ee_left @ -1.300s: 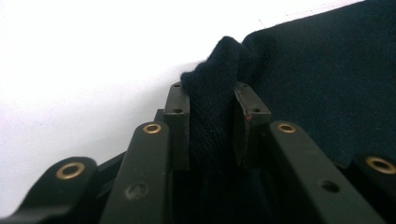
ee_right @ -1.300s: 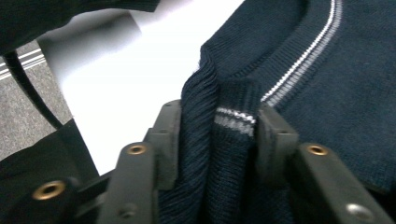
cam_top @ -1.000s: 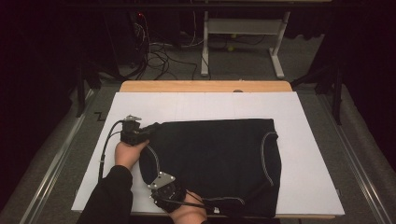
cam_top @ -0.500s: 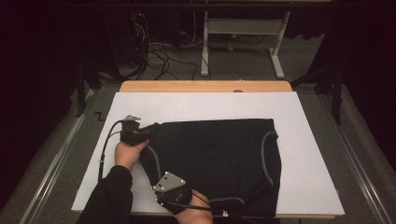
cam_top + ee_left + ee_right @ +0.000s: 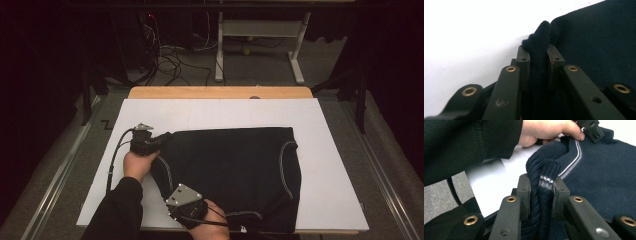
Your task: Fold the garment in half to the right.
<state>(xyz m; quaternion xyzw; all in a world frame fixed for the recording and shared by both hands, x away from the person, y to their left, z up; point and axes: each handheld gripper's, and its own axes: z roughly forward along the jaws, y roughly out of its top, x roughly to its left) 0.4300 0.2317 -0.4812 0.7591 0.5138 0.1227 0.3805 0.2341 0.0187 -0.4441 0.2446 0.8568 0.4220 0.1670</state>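
On the white board (image 5: pixel 320 200) that covers the table, a dark knit garment (image 5: pixel 235 175) lies spread flat, its long axis running left to right, and it stretches away to the right of both grippers, which hold its left end. The left gripper (image 5: pixel 150 142), at the far-left corner, has just been closing and now pinches a bunched fold of the cloth (image 5: pixel 539 50) between its jaws. The right gripper (image 5: pixel 192 207), at the near-left corner close to the person, is clamped on the ribbed, striped edge (image 5: pixel 545 181), so the grippers stand near and far across the short side.
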